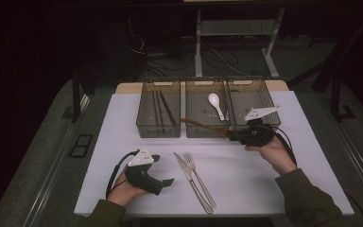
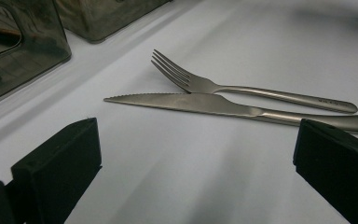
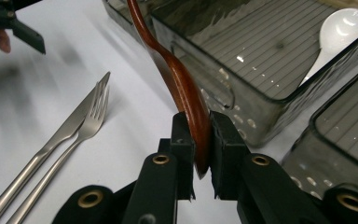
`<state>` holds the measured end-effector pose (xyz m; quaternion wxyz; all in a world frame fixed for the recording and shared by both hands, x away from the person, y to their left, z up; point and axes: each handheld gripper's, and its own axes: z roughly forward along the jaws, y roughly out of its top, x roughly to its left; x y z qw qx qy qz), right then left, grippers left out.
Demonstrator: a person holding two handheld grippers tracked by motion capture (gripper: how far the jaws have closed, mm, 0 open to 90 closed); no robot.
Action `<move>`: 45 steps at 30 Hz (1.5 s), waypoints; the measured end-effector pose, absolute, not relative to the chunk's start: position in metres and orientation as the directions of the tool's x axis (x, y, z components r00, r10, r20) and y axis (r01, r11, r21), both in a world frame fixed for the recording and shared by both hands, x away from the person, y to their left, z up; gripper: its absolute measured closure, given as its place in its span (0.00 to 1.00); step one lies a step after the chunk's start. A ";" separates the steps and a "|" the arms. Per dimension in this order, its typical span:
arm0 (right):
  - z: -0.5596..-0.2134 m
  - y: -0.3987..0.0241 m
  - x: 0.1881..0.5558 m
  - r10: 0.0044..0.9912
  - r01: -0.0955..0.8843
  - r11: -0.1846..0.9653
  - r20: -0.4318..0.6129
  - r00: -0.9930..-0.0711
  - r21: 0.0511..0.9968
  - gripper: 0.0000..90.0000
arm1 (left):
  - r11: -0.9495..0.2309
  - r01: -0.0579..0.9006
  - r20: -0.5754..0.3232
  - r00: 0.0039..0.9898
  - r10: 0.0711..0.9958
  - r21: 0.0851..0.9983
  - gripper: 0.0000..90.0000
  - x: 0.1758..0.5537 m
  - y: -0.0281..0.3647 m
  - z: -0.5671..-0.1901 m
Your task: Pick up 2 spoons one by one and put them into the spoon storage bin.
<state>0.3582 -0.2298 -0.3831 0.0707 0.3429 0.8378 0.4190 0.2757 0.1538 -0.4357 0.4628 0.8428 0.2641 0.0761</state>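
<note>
A reddish-brown wooden spoon is clamped at its broad end by my right gripper, which is shut on it. In the high view the wooden spoon reaches left from the right gripper across the front wall of the middle bin. A white spoon lies inside that bin. A steel knife and fork lie side by side on the white table. My left gripper rests open at the knife's left, its jaws wide apart and holding nothing.
Three smoky clear bins stand in a row at the back. The left bin holds dark chopsticks; the right bin sits behind my right gripper. The table's front edge runs close to both forearms.
</note>
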 end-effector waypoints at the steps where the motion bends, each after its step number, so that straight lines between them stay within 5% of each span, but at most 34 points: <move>1: -0.382 -0.230 0.360 0.635 0.512 0.414 0.165 -0.755 0.753 0.89 | -0.432 0.373 -0.116 0.850 0.514 0.821 0.00 0.276 0.154 -0.436; 24: -0.369 -0.218 0.425 0.784 0.621 0.346 0.147 -0.603 0.703 0.89 | -0.441 0.360 -0.116 0.865 0.489 0.822 0.00 0.278 0.144 -0.436; 45: -0.380 -0.200 0.436 0.784 0.639 0.356 0.155 -0.602 0.681 0.84 | -0.442 0.360 -0.120 0.867 0.483 0.822 0.00 0.279 0.144 -0.436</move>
